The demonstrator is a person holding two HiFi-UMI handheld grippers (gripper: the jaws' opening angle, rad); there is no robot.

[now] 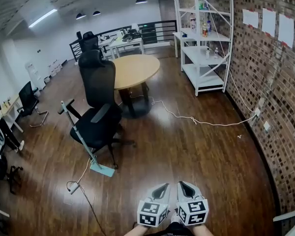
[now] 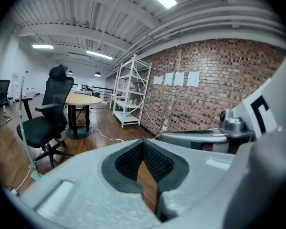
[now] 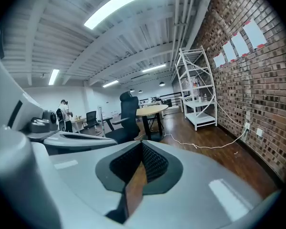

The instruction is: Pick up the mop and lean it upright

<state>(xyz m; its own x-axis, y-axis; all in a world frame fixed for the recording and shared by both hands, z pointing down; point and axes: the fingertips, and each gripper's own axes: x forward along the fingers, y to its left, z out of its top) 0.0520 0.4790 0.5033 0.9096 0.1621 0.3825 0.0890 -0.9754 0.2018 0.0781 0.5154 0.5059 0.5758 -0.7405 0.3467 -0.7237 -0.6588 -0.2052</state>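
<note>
Mop (image 1: pixel 86 146) is well away from both claws, over at the black office chair (image 1: pixel 99 107). Its head sits on the wood floor (image 1: pixel 196 151) and the shaft runs up and to the left, tilted, top end beside the chair's armrest. It looks propped on the chair seat, but contact is hard to confirm from the head view at this range. Left claw (image 2: pixel 144 147) is closed, pads meeting at the tip, nothing between them. Right claw (image 3: pixel 142 149) is the same: closed and empty. Both are held low and close to the body, side by side, pointing roughly toward the room. Status: no grasp in place and the mop stands at a clear slant, not upright. If that slant doesn't count as done, what's left is the approach, the pickup and a steeper lean against a support.
</note>
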